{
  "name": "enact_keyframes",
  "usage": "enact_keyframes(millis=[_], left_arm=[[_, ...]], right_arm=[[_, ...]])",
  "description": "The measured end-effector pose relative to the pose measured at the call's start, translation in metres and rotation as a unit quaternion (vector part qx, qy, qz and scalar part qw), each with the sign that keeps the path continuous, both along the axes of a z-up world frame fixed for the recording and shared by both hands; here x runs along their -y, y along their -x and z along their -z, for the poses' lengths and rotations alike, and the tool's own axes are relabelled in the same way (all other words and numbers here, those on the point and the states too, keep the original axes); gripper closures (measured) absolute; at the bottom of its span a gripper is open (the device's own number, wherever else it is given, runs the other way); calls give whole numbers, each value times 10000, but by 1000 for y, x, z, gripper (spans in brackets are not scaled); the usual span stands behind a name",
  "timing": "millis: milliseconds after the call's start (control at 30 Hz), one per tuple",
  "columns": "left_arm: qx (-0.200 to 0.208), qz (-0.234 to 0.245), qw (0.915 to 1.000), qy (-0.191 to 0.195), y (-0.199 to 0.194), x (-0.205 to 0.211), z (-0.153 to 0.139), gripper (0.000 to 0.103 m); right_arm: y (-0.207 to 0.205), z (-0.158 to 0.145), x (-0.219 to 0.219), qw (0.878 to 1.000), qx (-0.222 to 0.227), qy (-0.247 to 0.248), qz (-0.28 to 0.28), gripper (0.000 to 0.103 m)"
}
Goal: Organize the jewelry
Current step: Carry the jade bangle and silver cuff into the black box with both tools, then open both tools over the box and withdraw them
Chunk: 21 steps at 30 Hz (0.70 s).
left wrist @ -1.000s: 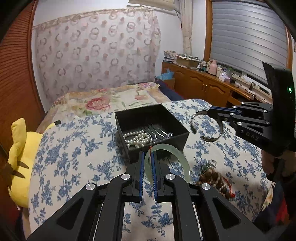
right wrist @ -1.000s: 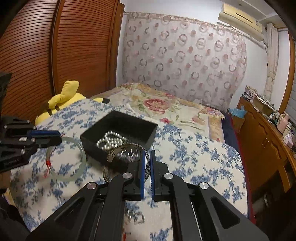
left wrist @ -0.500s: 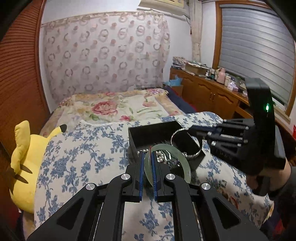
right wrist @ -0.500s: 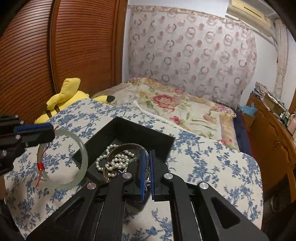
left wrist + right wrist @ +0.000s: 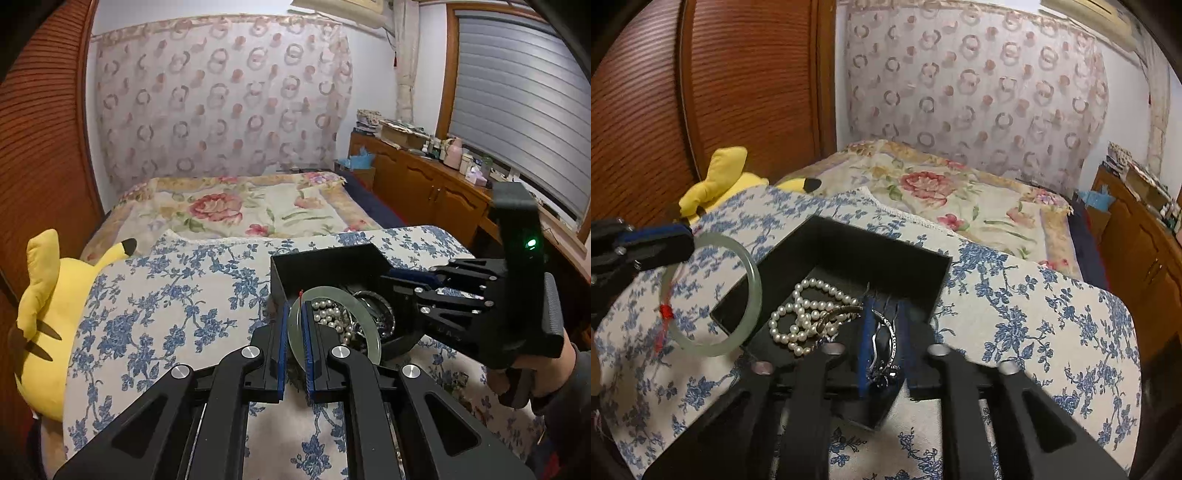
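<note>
A black open box [image 5: 325, 264] [image 5: 849, 251] sits on the blue-flowered cloth and holds a pearl necklace [image 5: 803, 319] [image 5: 332, 317]. My left gripper [image 5: 293, 332] is shut on a pale green jade bangle [image 5: 364, 325] with a red thread, held just over the box's near edge; it shows at the left of the right wrist view [image 5: 713, 291]. My right gripper [image 5: 884, 332] is over the box with its jaws parted. A silver bangle [image 5: 884, 345] lies loose between them, inside the box. The right gripper also shows in the left wrist view [image 5: 410, 280].
A yellow plush toy [image 5: 44, 317] [image 5: 720, 177] lies at the left edge of the cloth. A bed with a floral cover [image 5: 240, 210] is behind. Wooden cabinets [image 5: 424, 184] with clutter stand at the right, and a wooden wardrobe [image 5: 738, 85] at the left.
My right gripper has come down into the box and its jaws have opened, letting go of the silver bangle. My left gripper has carried the jade bangle closer to the box.
</note>
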State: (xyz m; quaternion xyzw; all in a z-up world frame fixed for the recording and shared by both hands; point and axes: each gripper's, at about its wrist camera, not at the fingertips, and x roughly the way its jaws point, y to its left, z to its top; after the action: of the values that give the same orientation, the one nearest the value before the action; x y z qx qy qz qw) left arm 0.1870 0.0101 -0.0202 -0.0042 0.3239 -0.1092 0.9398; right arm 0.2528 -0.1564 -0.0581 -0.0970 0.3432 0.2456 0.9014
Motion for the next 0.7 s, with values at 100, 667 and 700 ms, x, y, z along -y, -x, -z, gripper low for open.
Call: enact_keyframes(millis=[100,667,700], left_arm=[[18,18,10000,-1,-2,1,0,96],[-340,97,9994,-56,-50,39,26,95],[-348,94,9993,-56,-49,39,27,95]], right_arm=[[4,-8,12,9998,79,-172,10,81],[54,-18,58,9990,368,-254,53,81],[59,-17,61,9990,380,-234,28,81]])
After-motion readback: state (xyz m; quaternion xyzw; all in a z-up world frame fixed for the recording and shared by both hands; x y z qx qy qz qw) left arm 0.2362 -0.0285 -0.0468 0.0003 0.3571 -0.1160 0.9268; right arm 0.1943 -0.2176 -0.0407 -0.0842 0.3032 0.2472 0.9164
